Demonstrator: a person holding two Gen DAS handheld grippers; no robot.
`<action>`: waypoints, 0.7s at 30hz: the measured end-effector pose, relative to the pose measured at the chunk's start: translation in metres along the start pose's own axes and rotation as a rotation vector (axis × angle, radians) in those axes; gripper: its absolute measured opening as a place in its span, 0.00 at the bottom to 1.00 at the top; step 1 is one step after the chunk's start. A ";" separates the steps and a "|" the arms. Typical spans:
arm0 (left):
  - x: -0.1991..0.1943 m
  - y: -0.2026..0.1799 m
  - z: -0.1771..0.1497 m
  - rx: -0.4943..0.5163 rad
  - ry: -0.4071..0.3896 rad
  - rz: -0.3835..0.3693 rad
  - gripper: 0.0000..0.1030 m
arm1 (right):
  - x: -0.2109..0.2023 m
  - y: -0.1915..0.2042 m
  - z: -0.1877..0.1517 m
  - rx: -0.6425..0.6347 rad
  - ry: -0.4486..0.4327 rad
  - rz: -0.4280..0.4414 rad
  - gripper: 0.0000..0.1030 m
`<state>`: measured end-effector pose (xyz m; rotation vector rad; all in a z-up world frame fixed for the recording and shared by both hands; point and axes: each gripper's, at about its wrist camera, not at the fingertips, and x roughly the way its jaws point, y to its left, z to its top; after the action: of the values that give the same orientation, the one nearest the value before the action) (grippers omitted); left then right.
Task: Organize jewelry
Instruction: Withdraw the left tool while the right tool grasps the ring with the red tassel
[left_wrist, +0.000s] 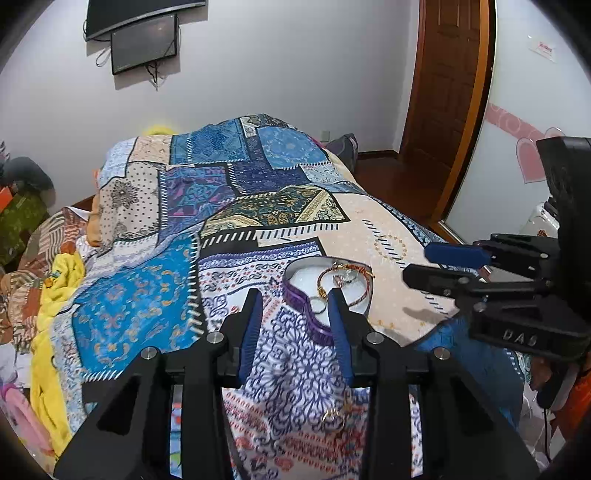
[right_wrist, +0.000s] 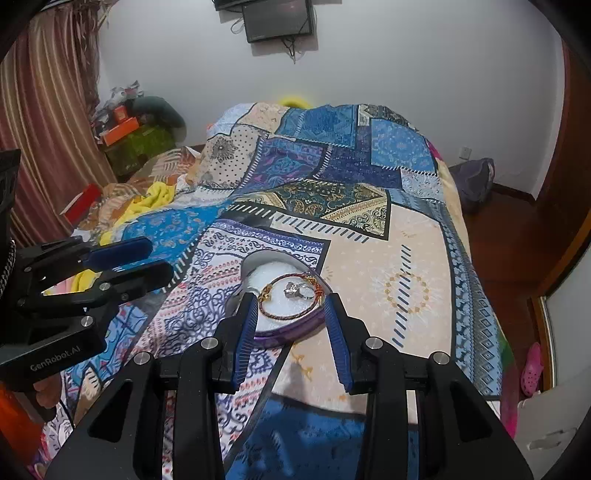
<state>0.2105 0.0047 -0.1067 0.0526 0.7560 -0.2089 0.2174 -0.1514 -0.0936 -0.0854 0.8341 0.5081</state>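
In your left wrist view, your left gripper (left_wrist: 295, 299) has its blue fingers (left_wrist: 251, 325) spread apart, and nothing is between them. They hang over the patchwork bedspread (left_wrist: 147, 302) on the bed. A heart-shaped purple box (left_wrist: 314, 325) with a white inside sits on the bedspread just past your fingers, near the bed's right edge. The right finger tip covers part of it. Inside the box lie a red and gold bracelet (left_wrist: 364, 291), a shiny ring (left_wrist: 345, 277) in the middle of the bracelet, and a plain ring (left_wrist: 317, 304) close to the purple wall. More small gold jewelry (left_wrist: 334, 417) lies on the bedspread under your gripper, outside the box. Your right gripper (left_wrist: 417, 264) shows at the right side, and its fingers look only a little apart.

In your right wrist view, your right gripper (right_wrist: 291, 304) has its fingers (right_wrist: 334, 325) wide apart and holds nothing. The purple box (right_wrist: 288, 330) sits between the finger tips, on the bedspread (right_wrist: 406, 295). The bracelet (right_wrist: 284, 312) and the shiny ring (right_wrist: 295, 291) rest on the white lining. Your left gripper (right_wrist: 155, 260) shows at the left side, well apart from the box.
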 end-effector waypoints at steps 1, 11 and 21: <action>-0.005 0.001 -0.002 0.000 -0.003 0.005 0.37 | -0.004 0.002 -0.001 -0.001 -0.004 -0.001 0.33; -0.027 0.010 -0.034 -0.023 0.040 0.033 0.40 | -0.020 0.023 -0.023 -0.028 0.007 0.013 0.33; -0.028 0.024 -0.070 -0.071 0.093 0.049 0.40 | 0.007 0.043 -0.053 -0.052 0.132 0.060 0.33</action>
<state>0.1479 0.0415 -0.1391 0.0137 0.8535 -0.1332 0.1649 -0.1249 -0.1296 -0.1435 0.9551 0.5859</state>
